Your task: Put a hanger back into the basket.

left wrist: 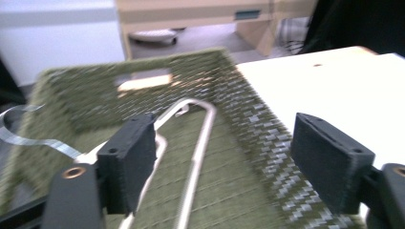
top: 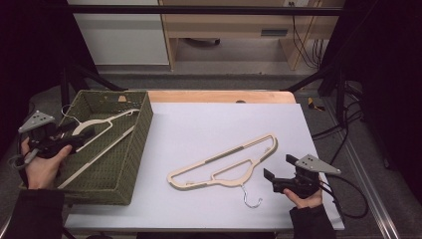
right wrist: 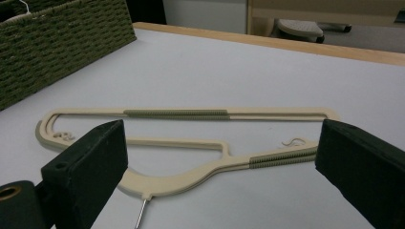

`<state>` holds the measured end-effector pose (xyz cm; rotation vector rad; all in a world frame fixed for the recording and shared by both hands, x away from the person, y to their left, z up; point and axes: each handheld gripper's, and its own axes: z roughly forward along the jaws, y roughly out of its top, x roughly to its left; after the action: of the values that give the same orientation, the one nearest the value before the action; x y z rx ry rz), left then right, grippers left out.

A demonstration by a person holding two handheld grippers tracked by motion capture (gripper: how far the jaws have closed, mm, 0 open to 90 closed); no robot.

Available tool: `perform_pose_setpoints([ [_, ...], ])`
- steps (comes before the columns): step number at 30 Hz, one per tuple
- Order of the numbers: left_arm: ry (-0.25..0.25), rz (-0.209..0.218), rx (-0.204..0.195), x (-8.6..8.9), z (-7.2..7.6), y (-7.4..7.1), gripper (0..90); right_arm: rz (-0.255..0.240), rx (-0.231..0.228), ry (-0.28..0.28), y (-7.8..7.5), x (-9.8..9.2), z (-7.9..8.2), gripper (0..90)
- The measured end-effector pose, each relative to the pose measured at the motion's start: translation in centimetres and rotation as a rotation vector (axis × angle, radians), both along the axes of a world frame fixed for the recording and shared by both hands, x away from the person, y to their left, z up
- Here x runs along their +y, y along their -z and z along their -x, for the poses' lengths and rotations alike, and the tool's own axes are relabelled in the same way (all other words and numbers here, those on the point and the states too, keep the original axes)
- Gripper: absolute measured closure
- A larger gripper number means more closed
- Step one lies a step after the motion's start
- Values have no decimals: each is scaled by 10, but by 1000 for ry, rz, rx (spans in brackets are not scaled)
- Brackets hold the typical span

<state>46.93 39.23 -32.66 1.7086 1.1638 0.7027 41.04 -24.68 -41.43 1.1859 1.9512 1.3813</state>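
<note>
Now the work in hand looks like moving hangers into the woven basket [top: 130, 149] at the left of the worktop [top: 209, 129]. One cream hanger [top: 102, 137] already lies inside it, slanting from the near left corner toward the far right wall, its metal hook up by the left rim. The left gripper [top: 74, 137] hangs over the basket with its fingers [left wrist: 131, 160] released and nothing between them; the hanger's loop shows below and beyond them in the left gripper view.

The second hanger [top: 224, 164] lies flat on the worktop, well apart from the basket, hook [top: 251, 199] pointing toward the person. The right gripper [top: 273, 179] sits just beside its near right end, fingers [right wrist: 90, 162] spread wide and empty, aimed along the arm.

To do this step well, I would close on the thick cream neck just above the hook, not on the thin ribbed bar, since the neck looks stiff enough to lift without twisting. Come in low and level so a finger slides under the plastic. Keep the left gripper out of the basket mouth before carrying over

Count: two hangers, one basket, two grippers
</note>
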Motion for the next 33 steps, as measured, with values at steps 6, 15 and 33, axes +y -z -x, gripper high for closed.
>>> perform_pose_setpoints([
  [6, 94, 36, -78, -40, 14, -5, 129, -17, 14, 2, -2, 2, 2, 43],
  [15, 247, 18, -129, -106, 34, 4, 82, -8, 16, -22, -2, 7, 3, 50],
  [33, 404, 9, -58, -187, 42, 43, 71, 21, 63, -65, 7, 20, 3, 95],
])
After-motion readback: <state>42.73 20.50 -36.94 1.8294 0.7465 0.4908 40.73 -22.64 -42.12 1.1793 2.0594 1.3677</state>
